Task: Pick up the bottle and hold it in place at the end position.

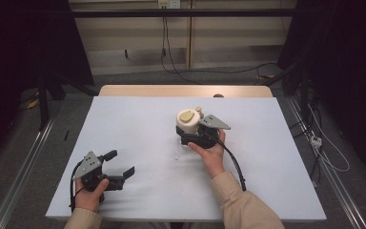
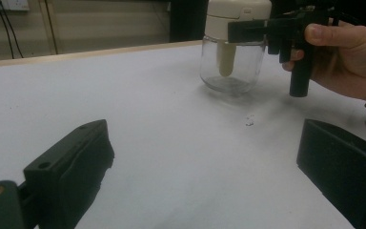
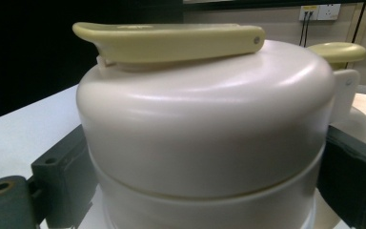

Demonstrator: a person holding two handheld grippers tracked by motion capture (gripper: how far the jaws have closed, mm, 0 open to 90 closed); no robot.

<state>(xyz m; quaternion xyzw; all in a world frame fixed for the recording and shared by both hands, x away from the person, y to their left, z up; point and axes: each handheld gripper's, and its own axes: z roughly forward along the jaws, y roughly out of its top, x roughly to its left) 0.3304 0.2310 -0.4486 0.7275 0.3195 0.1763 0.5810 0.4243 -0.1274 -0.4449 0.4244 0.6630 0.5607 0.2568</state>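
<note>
The right gripper point(image 1: 189, 135) clamps the jar point(image 1: 188, 123) at the frame's centre, its glass base point(image 2: 229, 67) visible from the gaping left gripper point(image 1: 123, 166).

The room is dim at its edges, with black either side, while the counter point(image 1: 138, 129) catches soft, even overhead light and reads pale blue-white. Shadows are faint and short beneath the hands. In the right gripper view the cream lid point(image 3: 205, 119) shows a gentle sheen and looks soft, being so close to the lens. In the left gripper view the near fingers point(image 2: 71, 167) are blurred, the glass jar point(image 2: 229, 67) sharper.
</note>
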